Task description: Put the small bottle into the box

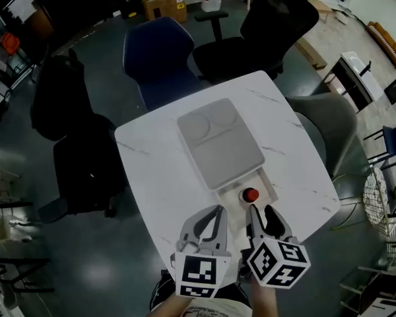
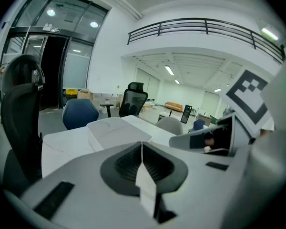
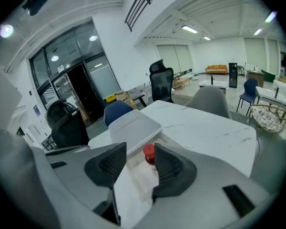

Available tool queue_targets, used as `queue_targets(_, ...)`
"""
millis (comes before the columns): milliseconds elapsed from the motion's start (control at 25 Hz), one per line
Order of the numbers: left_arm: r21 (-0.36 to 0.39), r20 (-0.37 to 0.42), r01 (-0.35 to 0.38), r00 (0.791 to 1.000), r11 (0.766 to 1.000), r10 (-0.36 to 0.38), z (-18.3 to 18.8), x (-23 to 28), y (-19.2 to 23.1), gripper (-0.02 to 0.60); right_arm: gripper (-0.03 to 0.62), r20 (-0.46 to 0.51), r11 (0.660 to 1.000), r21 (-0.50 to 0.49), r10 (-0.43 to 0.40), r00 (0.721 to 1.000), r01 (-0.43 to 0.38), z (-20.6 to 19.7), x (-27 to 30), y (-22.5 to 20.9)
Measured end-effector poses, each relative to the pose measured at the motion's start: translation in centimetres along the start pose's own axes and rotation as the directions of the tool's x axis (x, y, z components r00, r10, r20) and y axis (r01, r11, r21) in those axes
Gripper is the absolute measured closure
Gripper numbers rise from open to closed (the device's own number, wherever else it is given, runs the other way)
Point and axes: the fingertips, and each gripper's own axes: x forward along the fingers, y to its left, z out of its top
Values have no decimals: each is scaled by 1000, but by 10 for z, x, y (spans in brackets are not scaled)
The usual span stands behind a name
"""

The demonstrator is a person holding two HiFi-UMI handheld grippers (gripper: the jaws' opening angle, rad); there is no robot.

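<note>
The small bottle (image 1: 250, 195) with its red cap stands upright in the uncovered near end of the grey box (image 1: 269, 185). The box's lid (image 1: 219, 142) covers the far part. My right gripper (image 1: 263, 211) is open just short of the bottle, nothing between its jaws. In the right gripper view the bottle (image 3: 149, 151) shows beyond the right gripper (image 3: 139, 149), partly hidden by one jaw's tip, with the lid (image 3: 133, 124) behind it. My left gripper (image 1: 214, 211) hovers beside it over the table's near edge, jaws closed together and empty. The left gripper (image 2: 142, 144) faces the lid (image 2: 115, 128).
The white marble table (image 1: 158, 177) is ringed by chairs: a blue one (image 1: 158, 55) and a black office chair (image 1: 270, 18) at the far side, a grey one (image 1: 330, 124) to the right, a black one (image 1: 72, 144) to the left. A wire basket (image 1: 376, 197) stands at the right.
</note>
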Motion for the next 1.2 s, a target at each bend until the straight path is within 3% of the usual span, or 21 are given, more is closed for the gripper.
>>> queue_targets(120,17,44,14,999,1000,-15,17,-10,-6,561,439,51,1000,-23,-9,999,10,10,-21,8)
queue_targets(520,65,147,46,988,997,-55,55,-45,-15,561,450,171,997,-71,4,985,9,27,-74,39)
queue_targets(1200,93,223,38,973,995,-58,64,-84,-21,561,464,236,995,-104,17,972,7,17,-110,58)
